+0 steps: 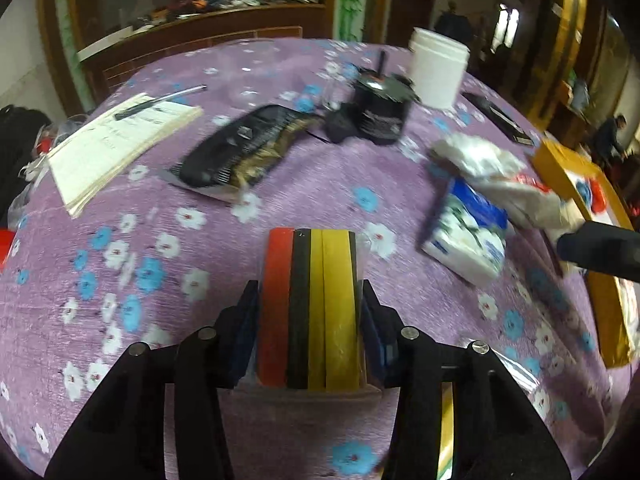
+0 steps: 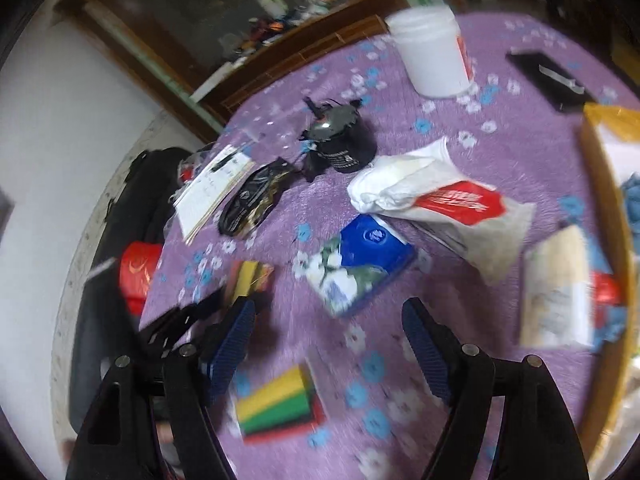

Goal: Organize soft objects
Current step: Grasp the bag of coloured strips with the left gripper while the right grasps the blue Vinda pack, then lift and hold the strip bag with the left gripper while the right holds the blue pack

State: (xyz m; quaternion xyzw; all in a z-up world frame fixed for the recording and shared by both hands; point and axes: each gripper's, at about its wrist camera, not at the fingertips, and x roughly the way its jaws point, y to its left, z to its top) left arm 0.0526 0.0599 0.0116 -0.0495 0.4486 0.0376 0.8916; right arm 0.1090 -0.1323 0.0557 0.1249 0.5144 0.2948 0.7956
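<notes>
Over the purple floral tablecloth [image 1: 200, 280] my left gripper [image 1: 310, 312] clamps a striped sponge stack [image 1: 310, 304] mid-carry, while my right gripper [image 2: 328, 332] hangs open and must next reach the tissue pack [image 2: 360, 268].

Two packs of coloured sponges: one [image 1: 310, 312] at lower centre of the left wrist view, another [image 2: 280, 406] at the bottom of the right wrist view. One blue tissue pack [image 2: 360, 268] at centre. One white plastic bag with red print [image 2: 436, 196] right of centre. One white jar [image 2: 434, 50] at the top. One black jar [image 2: 340, 140]. One notepad [image 1: 120, 148], upper left, with one pen [image 1: 160, 102] on it. One black snack packet [image 1: 240, 148].
</notes>
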